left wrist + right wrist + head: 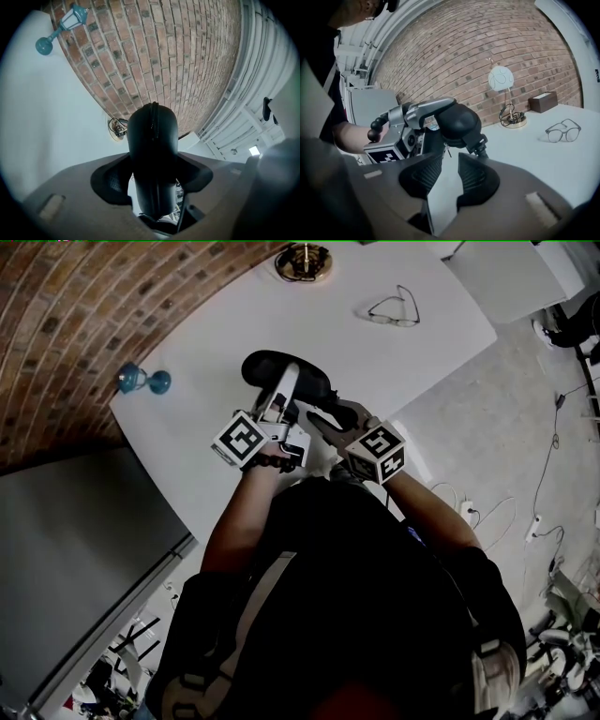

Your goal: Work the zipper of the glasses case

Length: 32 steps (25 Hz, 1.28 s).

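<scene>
My left gripper (286, 382) is shut on the black glasses case (262, 367) and holds it above the white table (187, 427). In the left gripper view the case (152, 140) stands on end between the jaws of the left gripper (153, 187), its zipper seam running up the middle. My right gripper (328, 423) is close to the case's near end. In the right gripper view the right gripper (449, 173) has a narrow gap between its pads with only table showing through. The case (459, 123) and its zipper pull (480, 149) sit just beyond the right pad's tip.
A pair of eyeglasses (394, 313) lies on the far right of the table. A brass lamp base (303, 261) stands at the back by the brick wall, with a brown box (543, 101) near it. A teal lantern ornament (143, 381) sits at the left edge.
</scene>
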{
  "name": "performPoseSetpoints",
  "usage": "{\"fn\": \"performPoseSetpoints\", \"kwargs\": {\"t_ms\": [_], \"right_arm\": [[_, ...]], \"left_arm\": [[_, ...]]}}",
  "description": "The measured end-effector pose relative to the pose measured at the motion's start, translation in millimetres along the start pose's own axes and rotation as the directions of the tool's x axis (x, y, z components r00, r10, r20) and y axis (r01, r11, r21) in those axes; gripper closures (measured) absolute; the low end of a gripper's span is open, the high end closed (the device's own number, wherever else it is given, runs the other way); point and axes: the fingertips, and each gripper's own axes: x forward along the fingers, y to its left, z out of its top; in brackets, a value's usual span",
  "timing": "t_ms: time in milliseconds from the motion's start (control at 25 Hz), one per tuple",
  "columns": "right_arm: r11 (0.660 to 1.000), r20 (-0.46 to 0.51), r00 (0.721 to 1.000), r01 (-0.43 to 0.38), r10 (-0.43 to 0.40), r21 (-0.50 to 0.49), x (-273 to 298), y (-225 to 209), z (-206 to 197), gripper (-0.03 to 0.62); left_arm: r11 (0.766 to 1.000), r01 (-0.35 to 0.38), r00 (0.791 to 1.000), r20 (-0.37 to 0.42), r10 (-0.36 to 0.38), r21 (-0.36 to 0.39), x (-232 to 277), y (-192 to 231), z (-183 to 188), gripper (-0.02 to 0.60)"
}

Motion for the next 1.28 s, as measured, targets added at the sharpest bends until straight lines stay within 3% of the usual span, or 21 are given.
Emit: {"fn": "performPoseSetpoints", "kwargs": {"t_ms": [440,720,1080,1280], "right_arm": [[1.000,-0.022,0.999,-0.025,0.025,0.004,3.0,6.4,-3.4,0.579],[0.999,-0.056,0.998,-0.013,0.011,-0.038,4.9,8.6,-10.2,0.585],[0.991,-0.094,0.991,0.086,-0.096,-0.106,-4.0,-9.8,-17.0,0.588],[0.990,-0.129,0.991,0.024,-0.042,-0.140,-3.0,2.3,-22.1,0.588]], "left_arm": [[0.999,-0.027,1.000,-0.009,0.027,0.046,-5.1,10.3,0.9,0.310],[0.998,-0.030,0.999,-0.030,0.032,0.060,-8.2,16.6,0.6,0.310],[0.997,-0.042,0.994,-0.100,0.049,0.069,-10.7,23.5,-7.4,0.318],[0.996,-0.040,0.993,-0.112,0.049,0.080,-14.8,27.6,-9.0,0.314]]}}
